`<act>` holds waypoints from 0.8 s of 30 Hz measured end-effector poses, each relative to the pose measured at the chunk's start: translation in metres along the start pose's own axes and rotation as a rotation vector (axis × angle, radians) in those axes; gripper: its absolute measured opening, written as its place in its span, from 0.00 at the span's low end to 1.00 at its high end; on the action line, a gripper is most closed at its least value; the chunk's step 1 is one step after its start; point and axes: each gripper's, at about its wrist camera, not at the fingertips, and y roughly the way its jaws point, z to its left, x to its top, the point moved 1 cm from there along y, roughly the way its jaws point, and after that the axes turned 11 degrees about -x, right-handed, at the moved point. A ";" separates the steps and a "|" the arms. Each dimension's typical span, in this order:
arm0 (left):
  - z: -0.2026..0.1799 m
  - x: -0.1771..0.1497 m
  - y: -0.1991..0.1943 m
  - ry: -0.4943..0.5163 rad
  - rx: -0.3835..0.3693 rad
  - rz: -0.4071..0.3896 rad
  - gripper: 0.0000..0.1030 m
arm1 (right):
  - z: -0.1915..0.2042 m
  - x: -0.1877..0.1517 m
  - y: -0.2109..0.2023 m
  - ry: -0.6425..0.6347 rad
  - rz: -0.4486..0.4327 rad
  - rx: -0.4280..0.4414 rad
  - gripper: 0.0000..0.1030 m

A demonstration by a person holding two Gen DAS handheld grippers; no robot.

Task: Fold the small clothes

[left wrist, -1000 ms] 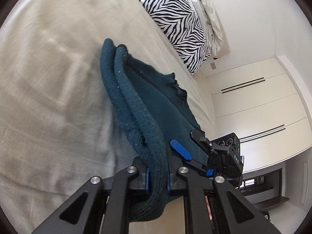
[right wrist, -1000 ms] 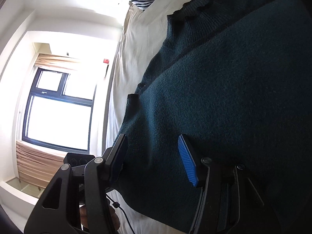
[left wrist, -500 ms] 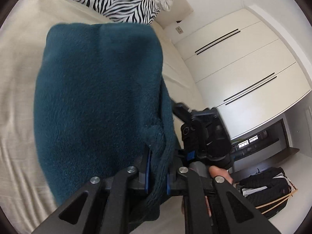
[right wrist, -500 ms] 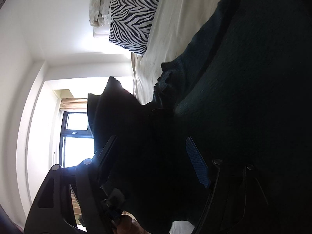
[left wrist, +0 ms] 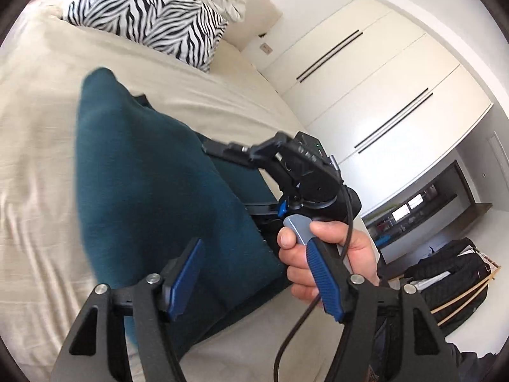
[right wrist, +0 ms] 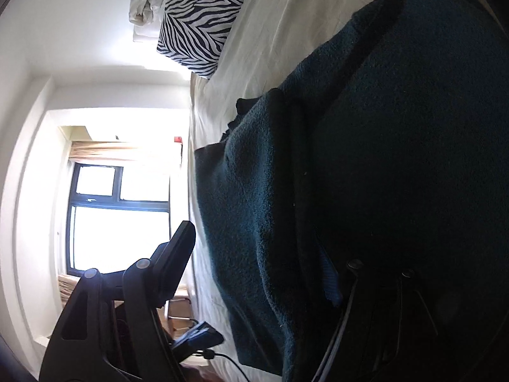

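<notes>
My left tongs (left wrist: 254, 277) have just been opening and now stand released, blue pads apart, with nothing pinched between them. The teal sweater (left wrist: 152, 191) lies folded over on the beige bed (left wrist: 41, 127), its near edge just ahead of my left pad. My right tongs (right wrist: 254, 261) are released too (jaws spread, the fold of the sweater (right wrist: 366, 175) sitting between them, though I cannot see either pad pressing on it; the right pad is lost in shadow). From the left camera I see the right tool (left wrist: 299, 172) resting at the sweater's far side, a hand (left wrist: 324, 254) wrapped round its grip. A zebra-striped pillow (left wrist: 149, 16) sits at the head of the bed.
</notes>
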 end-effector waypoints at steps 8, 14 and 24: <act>0.015 0.006 -0.025 -0.050 0.034 -0.033 0.67 | 0.027 0.001 0.000 -0.187 -0.051 -0.283 0.14; 0.012 0.017 -0.022 -0.039 0.042 -0.034 0.68 | 0.045 0.005 -0.044 -0.276 -0.149 -0.344 0.13; -0.005 0.020 0.004 0.003 0.069 -0.004 0.70 | -0.025 0.009 -0.117 -0.185 -0.192 -0.408 0.13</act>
